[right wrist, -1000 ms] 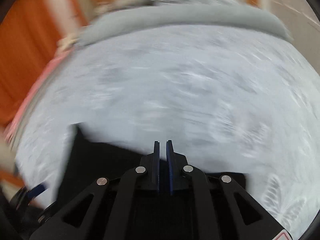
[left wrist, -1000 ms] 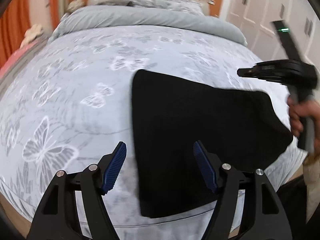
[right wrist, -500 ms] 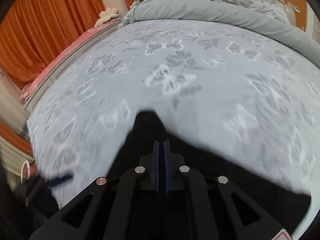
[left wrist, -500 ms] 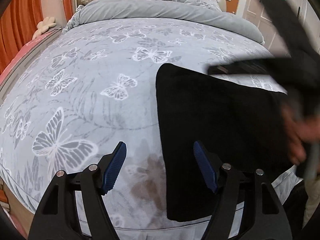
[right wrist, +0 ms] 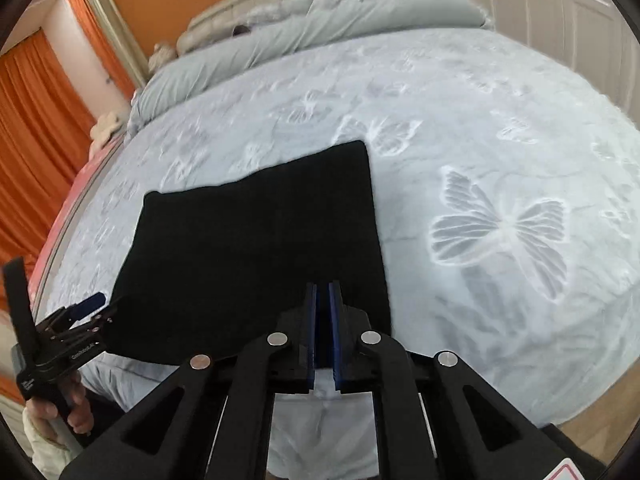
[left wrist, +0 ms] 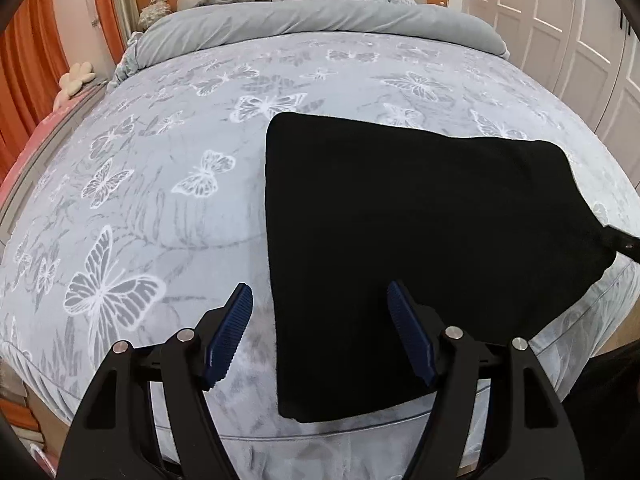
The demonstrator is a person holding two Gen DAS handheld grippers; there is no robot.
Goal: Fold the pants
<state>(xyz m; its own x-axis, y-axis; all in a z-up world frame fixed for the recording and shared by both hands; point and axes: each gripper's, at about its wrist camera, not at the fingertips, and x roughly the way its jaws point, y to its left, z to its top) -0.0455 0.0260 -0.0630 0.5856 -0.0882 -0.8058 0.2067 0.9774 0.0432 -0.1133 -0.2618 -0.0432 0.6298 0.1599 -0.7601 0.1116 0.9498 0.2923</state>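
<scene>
Jaws of the left gripper (left wrist: pixel 320 340) are seen spread wide in the left wrist view, with nothing pinched; the left edge of the pants (left wrist: pixel 420 248) lies below, between the two blue pads, but is not pressed. The pants are laid flat as a dark, folded panel on the butterfly-print bedspread (left wrist: pixel 160 184), near the foot of the bed and toward its right side. A small part of the right gripper (left wrist: pixel 626 246) is glimpsed at the far right corner of the cloth.

In the right wrist view, the right gripper (right wrist: pixel 322 312) is seen clenched, pads nearly touching; whether a thin layer is caught between them cannot be told. The pants (right wrist: pixel 256 248) lie directly ahead of it, the left gripper (right wrist: pixel 86 312) being at their opposite corner.

The cloth is judged soft, limp and light, with a thick knit look that should give friction. A hold at corners or along a folded edge is suggested, all layers being pinched together.
</scene>
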